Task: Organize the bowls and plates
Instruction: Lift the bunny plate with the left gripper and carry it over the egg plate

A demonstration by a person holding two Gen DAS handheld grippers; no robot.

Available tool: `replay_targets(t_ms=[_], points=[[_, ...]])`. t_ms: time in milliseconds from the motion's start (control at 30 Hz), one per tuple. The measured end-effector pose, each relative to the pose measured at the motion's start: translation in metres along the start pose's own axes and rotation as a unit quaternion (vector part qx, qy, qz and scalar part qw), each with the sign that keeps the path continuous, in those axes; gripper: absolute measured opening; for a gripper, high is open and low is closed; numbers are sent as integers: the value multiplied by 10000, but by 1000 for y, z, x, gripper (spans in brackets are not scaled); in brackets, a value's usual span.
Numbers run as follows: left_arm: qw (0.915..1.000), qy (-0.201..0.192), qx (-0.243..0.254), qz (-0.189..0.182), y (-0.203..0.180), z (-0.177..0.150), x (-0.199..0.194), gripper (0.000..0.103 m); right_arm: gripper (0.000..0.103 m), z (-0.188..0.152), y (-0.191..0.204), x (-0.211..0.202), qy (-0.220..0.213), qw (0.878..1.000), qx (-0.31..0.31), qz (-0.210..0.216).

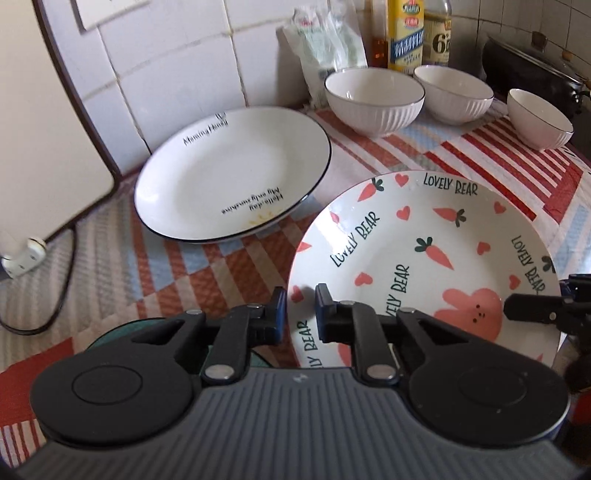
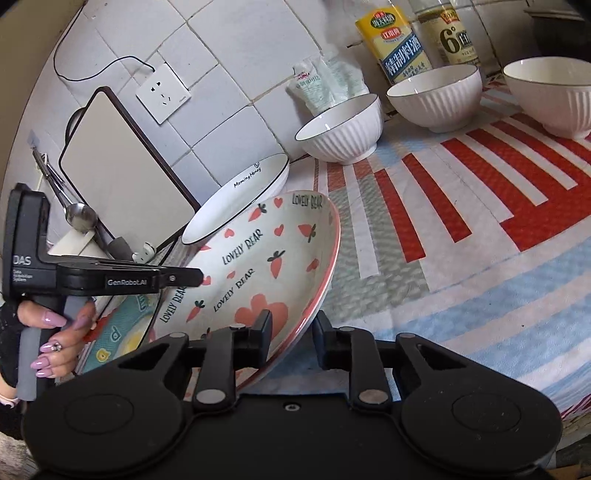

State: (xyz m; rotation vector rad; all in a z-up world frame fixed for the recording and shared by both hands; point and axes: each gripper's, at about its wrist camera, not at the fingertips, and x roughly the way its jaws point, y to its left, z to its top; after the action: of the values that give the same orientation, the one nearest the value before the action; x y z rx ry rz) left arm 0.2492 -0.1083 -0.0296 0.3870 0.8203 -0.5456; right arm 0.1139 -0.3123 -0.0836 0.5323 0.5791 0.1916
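Observation:
Both grippers hold a pink-rimmed "Lovely Bear" plate (image 1: 424,251) with carrots and hearts. My left gripper (image 1: 300,310) is shut on its near left rim. Seen from the right wrist, the plate (image 2: 266,258) is tilted, and my right gripper (image 2: 293,332) is shut on its near rim. The left gripper (image 2: 197,277), in a hand with painted nails, meets the far side. A white black-rimmed "Morning Honey" plate (image 1: 232,177) lies behind on the cloth. Three white ribbed bowls (image 1: 375,99) (image 1: 454,92) (image 1: 539,118) stand at the back. A colourful plate (image 2: 118,332) lies under the held one.
Bottles (image 1: 406,33) and a plastic bag (image 1: 325,44) stand against the tiled wall behind the bowls. A cutting board (image 2: 122,173) leans at the left beside a socket (image 2: 162,92), with a spoon (image 2: 79,216) in front of it. A dark pot (image 1: 535,62) sits at the far right. A patchwork cloth (image 2: 461,240) covers the counter.

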Motion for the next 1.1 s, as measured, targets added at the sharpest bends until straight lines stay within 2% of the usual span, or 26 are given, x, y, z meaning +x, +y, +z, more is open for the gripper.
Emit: replay_targets(t_ms=[133, 267, 367, 533, 800, 1100], points=[[9996, -89, -7, 251, -7, -3, -11, 14, 21, -1, 3, -1, -72, 9998, 29, -182], [9993, -113, -186, 315, -5, -1, -14, 14, 20, 0, -4, 0, 1, 9989, 476, 24], [9990, -172, -194, 372, -5, 2, -20, 14, 20, 0, -2, -1, -32, 9983, 575, 69], [9984, -67, -483, 274, 8, 3, -33, 14, 20, 7, 7, -9, -19, 9971, 699, 292], [9954, -229, -813, 442, 43, -15, -76, 14, 20, 12, 51, -9, 153, 9976, 355, 572], [9885, -243, -1271, 781, 101, -63, -111, 14, 20, 2, 112, 19, 524, 9941, -80, 945]])
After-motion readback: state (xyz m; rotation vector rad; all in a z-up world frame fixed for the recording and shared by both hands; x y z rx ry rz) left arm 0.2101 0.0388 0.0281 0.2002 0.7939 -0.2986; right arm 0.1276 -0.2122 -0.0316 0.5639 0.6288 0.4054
